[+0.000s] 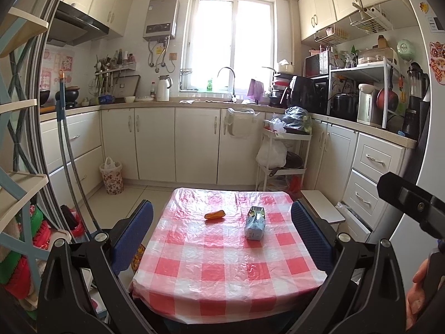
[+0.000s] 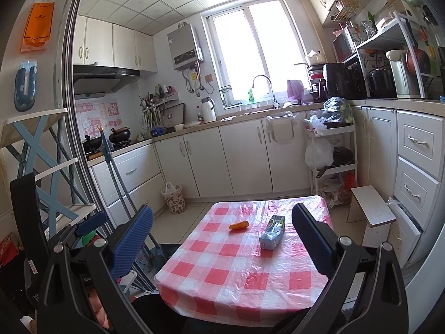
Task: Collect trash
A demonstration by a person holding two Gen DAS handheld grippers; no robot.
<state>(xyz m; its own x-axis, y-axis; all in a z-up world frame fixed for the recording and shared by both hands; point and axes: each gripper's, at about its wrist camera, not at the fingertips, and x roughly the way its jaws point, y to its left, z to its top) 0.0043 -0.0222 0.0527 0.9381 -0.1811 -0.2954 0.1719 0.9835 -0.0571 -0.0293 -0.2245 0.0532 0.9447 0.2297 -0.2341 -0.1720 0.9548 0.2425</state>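
Hovering, left gripper: the left gripper point(image 1: 222, 232) with blue ribbed pads hangs above the near half of the table, low in the frame; jaws spread wide, nothing between them.
Right gripper: the right gripper point(image 2: 222, 235) with matching blue pads point(image 2: 133, 243) sits low in its own view, jaws likewise released and empty; part of its black body point(image 1: 411, 203) shows at the right edge of the left wrist view.
Table: a small square table under a crinkled red-and-white checked plastic cloth point(image 1: 222, 272), lower centre of both views.
Trash, carton: a crumpled silver-blue drink carton point(image 1: 255, 222) lies on its side on the cloth, right of centre, closer to the right-hand pad.
Trash, wrapper: a small orange translucent wrapper point(image 1: 214, 215) lies on the cloth left of the carton, apart from it.
Bin: a floral-patterned waste basket with a white bag liner point(image 1: 111, 177) stands on the floor by the cabinets, centre left of the frame, well apart from the table.
Person: fingers point(image 1: 417, 289) at the lower right edge of the left wrist view.
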